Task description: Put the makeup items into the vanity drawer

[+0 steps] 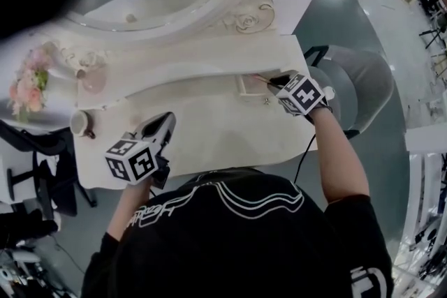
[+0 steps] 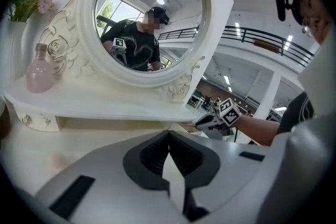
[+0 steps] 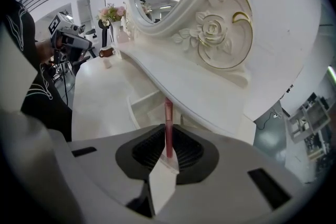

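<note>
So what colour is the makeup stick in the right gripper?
The makeup stick is pinkish red; right gripper view.

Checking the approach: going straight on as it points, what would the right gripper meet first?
The right gripper's held pink stick would probably enter the open drawer first; the shelf edge above looks close, depth unclear.

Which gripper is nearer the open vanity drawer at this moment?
Right. The right gripper, shut on a slim pink makeup stick, is right at the open drawer. The left gripper, shut and empty, is over the tabletop, well off to the drawer's left.
</note>
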Demonstrator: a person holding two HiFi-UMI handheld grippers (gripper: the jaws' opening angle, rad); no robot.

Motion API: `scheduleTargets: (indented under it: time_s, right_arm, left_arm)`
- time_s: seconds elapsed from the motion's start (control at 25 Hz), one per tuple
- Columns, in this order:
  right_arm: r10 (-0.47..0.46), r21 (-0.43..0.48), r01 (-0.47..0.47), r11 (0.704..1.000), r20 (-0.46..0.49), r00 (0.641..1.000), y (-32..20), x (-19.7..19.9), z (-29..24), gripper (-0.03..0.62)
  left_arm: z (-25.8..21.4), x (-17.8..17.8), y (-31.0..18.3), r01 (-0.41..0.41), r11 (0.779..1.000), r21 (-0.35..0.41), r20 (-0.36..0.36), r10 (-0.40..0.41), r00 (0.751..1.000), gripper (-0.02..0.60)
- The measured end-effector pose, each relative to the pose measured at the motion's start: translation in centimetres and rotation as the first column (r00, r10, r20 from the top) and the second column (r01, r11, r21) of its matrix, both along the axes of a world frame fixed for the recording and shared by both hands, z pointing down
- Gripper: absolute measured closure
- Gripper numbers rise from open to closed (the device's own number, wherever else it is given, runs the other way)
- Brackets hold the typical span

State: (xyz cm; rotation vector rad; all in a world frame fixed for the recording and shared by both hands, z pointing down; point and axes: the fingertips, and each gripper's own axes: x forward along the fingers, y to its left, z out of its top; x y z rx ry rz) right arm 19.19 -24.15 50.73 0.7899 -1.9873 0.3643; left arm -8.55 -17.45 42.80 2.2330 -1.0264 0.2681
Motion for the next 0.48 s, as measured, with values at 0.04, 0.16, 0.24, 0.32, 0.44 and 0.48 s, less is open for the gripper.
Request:
scheduleTargets:
  time_s: [0.04, 0.16, 0.24, 0.32, 0.44, 0.48]
  right_arm:
    - [0.0, 0.0, 0.0, 1.0, -0.002, 1.0, -0.1, -0.1, 0.1, 0.531]
    - [0.008, -0.002, -0.008, 1.0, 0.029, 1.0, -0.4, -0.4, -0.1, 0.463]
    - [0.001, -0.005, -0.001, 1.0, 0.048, 0.999, -0.3, -0.8, -0.5, 0.413]
    - [-0.014, 0.004, 0.014, 1.0, 0.057, 0.998, -0.1, -1.3, -1.0, 0.396]
    - [-0.027, 0.031, 0.025, 0.999, 0.079, 0.996, 0.1, -2.5, -1.9, 0.364]
    - [-0.03, 0.041, 0.027, 0.999, 0.089, 0.996, 0.2, -3.0, -2.1, 0.359]
  left_arm:
    - [0.0, -0.2, 0.0, 0.004, 1.0, 0.0, 0.001, -0.004, 1.0, 0.558]
    - [0.0, -0.6, -0.2, 0.015, 1.0, -0.001, 0.0, -0.015, 1.0, 0.559]
    - [0.1, -0.9, -0.2, 0.021, 1.0, -0.006, -0.003, -0.021, 1.0, 0.559]
    - [0.3, -1.1, -0.1, 0.025, 1.0, -0.012, -0.008, -0.025, 1.0, 0.56]
    - [0.4, -1.4, 0.0, 0.029, 0.999, -0.017, -0.014, -0.029, 0.999, 0.56]
    - [0.5, -1.5, 0.1, 0.029, 0.999, -0.018, -0.016, -0.029, 0.999, 0.558]
